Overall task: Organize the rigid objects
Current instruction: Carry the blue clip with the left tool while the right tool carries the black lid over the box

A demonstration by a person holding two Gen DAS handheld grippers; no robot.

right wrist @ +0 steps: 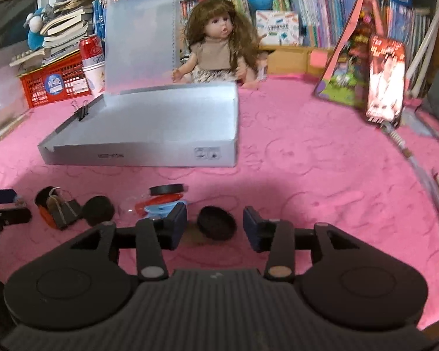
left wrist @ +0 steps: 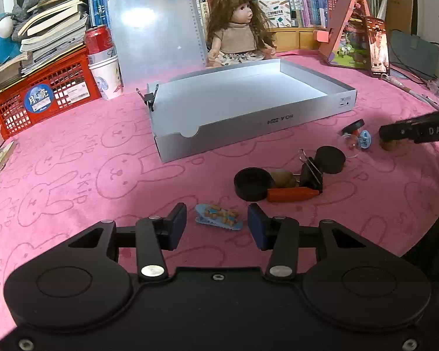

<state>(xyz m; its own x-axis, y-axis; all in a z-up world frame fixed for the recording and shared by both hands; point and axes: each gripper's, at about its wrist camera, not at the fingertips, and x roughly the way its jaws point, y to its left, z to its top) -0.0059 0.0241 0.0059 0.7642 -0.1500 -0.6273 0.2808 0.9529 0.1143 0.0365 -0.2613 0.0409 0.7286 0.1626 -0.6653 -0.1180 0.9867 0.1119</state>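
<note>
- I'd lower my left hand-held gripper [left wrist: 216, 225] squarely over the blue hair clip [left wrist: 218, 217], closing across its narrow width.
- Its jaws are wide apart, empty; the clip lies between them on the pink tabletop [left wrist: 102, 181].
- My right hand-held gripper [right wrist: 215, 228], also spread and empty, frames a black round lid [right wrist: 216, 222].
- The grey box [left wrist: 248, 111] sits far behind.

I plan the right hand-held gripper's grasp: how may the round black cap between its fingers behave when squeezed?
The black cap looks rigid, so it probably will not deform. It lies flat on the pink cloth, so rolling seems unlikely. It looks small and light, and may slide.
</note>
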